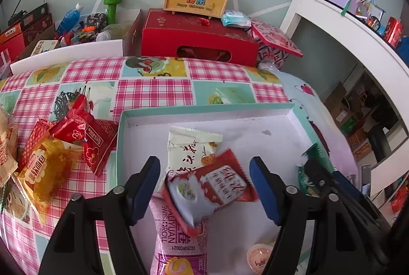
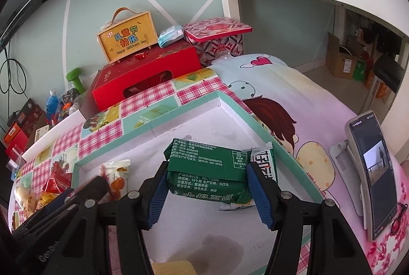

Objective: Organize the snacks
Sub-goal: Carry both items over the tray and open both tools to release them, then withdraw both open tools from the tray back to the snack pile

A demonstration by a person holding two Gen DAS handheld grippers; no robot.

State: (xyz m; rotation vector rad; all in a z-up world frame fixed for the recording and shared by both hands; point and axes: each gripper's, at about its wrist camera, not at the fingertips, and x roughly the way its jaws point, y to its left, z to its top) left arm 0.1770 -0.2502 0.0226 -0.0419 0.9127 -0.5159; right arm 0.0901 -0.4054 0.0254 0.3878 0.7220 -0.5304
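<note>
A shallow white cardboard tray with a mint-green rim [image 1: 122, 147] lies on the pink checked tablecloth [image 1: 153, 88]; inside it, the right gripper [image 2: 207, 188] pinches a green foil snack packet [image 2: 207, 172] between its blue pads; the left gripper [image 1: 204, 188] stands spread, its pads clear of a red-and-white snack packet [image 1: 212, 188] lying between them.

My table [image 1: 153, 85], under a pink checked cloth, carries a shallow mint-rimmed tray [image 1: 204, 108] at centre frame, loose snack packets [image 1: 64, 154] at left, a red gift box [image 1: 199, 42] at upper centre and, in the right-wrist view, a propped phone [image 2: 373, 172] at right.
</note>
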